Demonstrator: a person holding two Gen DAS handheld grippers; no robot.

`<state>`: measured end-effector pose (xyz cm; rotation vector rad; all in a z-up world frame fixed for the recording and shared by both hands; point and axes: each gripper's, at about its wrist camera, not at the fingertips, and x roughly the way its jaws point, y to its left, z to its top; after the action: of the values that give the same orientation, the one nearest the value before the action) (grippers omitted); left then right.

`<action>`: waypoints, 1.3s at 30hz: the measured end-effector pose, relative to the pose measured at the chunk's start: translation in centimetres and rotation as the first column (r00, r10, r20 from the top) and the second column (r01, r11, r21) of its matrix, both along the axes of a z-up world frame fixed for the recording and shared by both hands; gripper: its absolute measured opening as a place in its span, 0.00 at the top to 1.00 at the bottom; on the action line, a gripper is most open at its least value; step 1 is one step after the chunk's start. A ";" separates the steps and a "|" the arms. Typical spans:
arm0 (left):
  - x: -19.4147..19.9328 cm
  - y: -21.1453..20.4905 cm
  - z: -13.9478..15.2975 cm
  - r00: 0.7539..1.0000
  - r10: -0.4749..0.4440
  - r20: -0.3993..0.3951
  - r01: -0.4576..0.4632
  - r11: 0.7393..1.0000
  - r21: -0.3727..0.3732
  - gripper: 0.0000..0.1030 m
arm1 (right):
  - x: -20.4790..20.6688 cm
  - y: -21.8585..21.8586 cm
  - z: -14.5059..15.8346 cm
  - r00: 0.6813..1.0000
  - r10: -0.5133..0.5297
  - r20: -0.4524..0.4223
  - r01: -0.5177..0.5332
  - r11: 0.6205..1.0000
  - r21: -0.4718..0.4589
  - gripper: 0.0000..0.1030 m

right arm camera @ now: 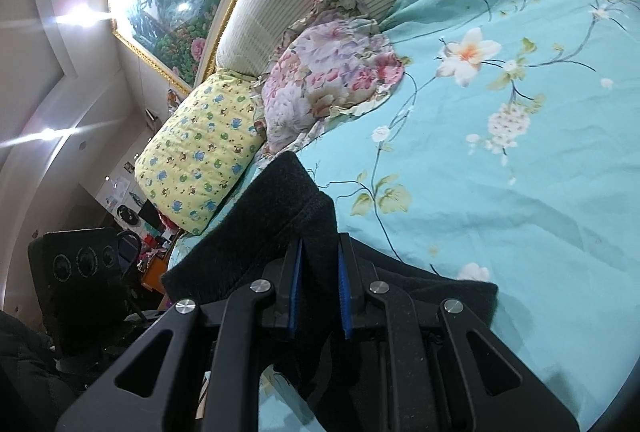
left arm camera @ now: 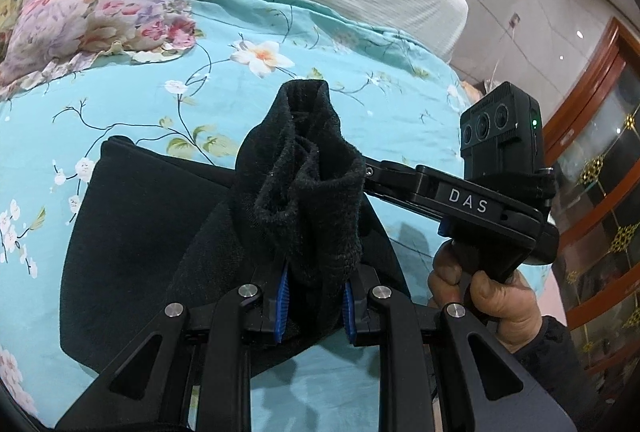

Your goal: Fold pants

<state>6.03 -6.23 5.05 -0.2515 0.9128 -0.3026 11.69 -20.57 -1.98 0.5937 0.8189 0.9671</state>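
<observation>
On bed, mid-sheet: black pants part lying, part lifted. My left gripper clamped on bunched cuff; right gripper clamped on pants edge. Carry both ends level, keep tension, lay edges flush.

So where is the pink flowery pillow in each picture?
Left wrist view: the pink flowery pillow is at the upper left, lying on the turquoise bedspread, beyond the black pants.
Right wrist view: it sits above the middle, beside the yellow pillow.
Shared landmark: the big white-and-orange flower printed on the bedspread.
</observation>
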 end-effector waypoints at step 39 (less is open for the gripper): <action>-2.1 4.2 1.2 0.998 0.002 0.065 0.003 0.996 -0.090 0.23 | -6.8 -4.5 1.8 0.946 -0.323 -0.033 0.308 0.925 -0.223 0.15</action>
<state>3.93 -2.07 6.23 -0.3222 0.8356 -0.3508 4.86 -25.12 -0.21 0.5527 0.8456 0.5566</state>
